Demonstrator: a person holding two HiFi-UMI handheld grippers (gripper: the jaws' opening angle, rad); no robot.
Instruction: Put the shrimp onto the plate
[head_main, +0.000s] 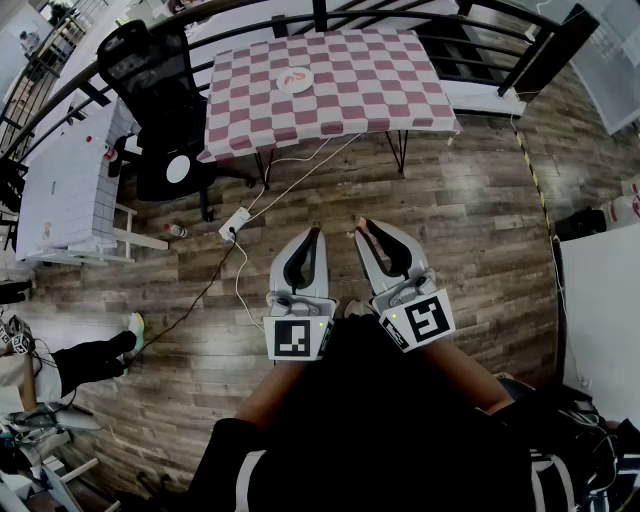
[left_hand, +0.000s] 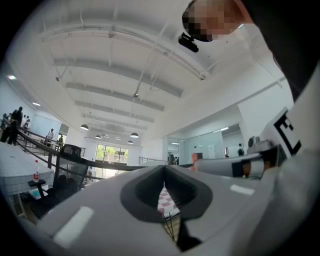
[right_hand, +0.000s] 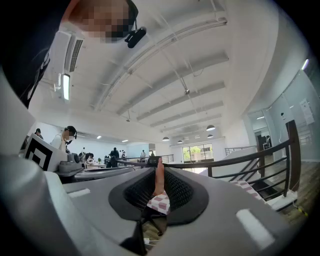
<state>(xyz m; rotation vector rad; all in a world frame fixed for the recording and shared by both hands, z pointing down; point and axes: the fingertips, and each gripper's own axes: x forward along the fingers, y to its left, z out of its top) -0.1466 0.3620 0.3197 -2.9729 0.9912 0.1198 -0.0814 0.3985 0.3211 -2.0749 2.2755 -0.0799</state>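
Shrimp (right_hand: 159, 176), slim, pink, between ribbed pads (right_hand: 180, 190)

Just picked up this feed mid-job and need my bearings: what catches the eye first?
The checkered table stands well ahead across the wood floor, at the top of the head view, with a white plate near its left end. Close in, the right gripper is shut on a pink shrimp, pinched upright at the jaw tips. The left gripper beside it is shut and empty.
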